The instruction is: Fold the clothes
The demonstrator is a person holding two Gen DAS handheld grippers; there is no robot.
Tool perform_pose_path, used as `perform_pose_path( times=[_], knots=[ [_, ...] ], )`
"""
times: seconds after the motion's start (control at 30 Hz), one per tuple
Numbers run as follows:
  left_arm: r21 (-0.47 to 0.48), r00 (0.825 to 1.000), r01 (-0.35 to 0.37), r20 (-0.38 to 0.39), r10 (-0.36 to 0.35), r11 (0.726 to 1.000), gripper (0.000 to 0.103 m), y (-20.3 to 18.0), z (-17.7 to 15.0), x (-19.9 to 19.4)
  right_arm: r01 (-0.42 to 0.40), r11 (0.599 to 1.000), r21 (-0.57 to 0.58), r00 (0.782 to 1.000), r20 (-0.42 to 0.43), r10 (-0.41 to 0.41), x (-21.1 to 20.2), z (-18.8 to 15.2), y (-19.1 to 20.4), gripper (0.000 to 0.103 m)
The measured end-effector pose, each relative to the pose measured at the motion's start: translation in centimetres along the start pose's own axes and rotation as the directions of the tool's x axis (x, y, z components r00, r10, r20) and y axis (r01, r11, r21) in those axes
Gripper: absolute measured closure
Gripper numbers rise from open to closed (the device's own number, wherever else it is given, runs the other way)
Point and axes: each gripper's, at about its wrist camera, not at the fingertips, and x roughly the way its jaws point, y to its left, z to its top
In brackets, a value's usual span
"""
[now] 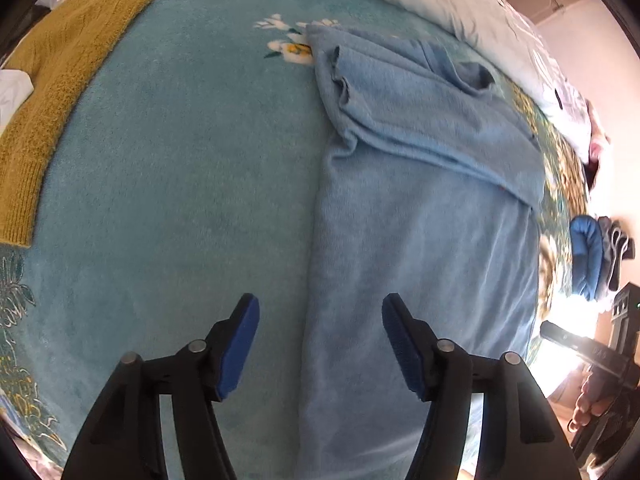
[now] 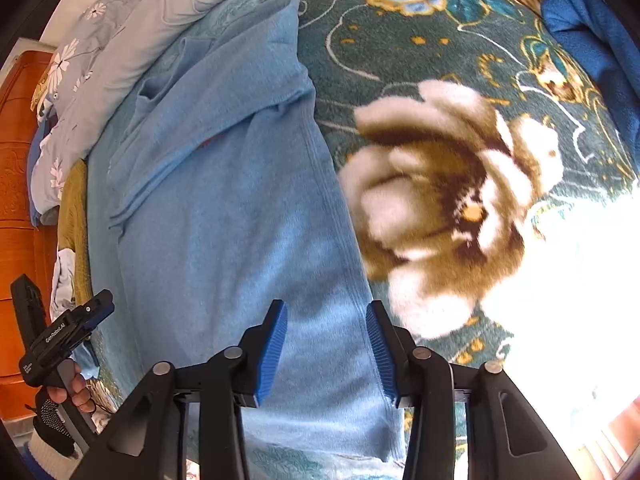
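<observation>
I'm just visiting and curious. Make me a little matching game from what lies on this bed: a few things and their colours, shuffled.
Things:
1. sweater
2. garment under the grippers
3. folded fleece
4. big flower on the blanket

Colours:
A. dark blue
B. cream and brown
C. mustard yellow
D. light blue

Pairs: 1-C, 2-D, 3-A, 4-B

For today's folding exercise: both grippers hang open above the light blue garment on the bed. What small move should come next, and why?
Probably lower both open grippers, left and right, to pinch the near hem of the light blue knitted garment; it lies narrowed, sleeves folded in, ungripped.
</observation>
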Motion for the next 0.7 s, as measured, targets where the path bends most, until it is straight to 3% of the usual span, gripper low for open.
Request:
perform_pose_path(
  times=[0.03, 0.27, 0.43, 0.7],
  knots=[
    [0.011, 1.000, -0.003, -0.013, 0.003, 1.000, 0.032, -0.1, -0.6, -0.1, 0.014, 1.000, -0.004, 1.000, 0.003, -0.014, -0.1, -0.7, -0.1, 0.039],
    [0.117, 0.996, -0.007, -0.088, 0.017, 0.993, 0.030, -0.5, -4.7, 0.0, 0.090, 0.994, -0.055, 0.994, -0.052, -0.093, 0.7, -5.0, -0.7, 0.039],
    [0.145, 0.994, 0.008, -0.105, 0.007, 0.989, 0.030, -0.3, -7.1, 0.2, 0.094, 0.995, -0.029, 0.992, -0.085, -0.097, 1.5, -6.9, -1.7, 0.039],
    [0.156, 0.989, 0.043, -0.143, -0.020, 0.987, 0.032, 0.1, -9.5, 1.1, 0.082, 0.996, -0.042, 0.989, -0.117, -0.086, 2.3, -7.1, -2.2, 0.052]
  ],
)
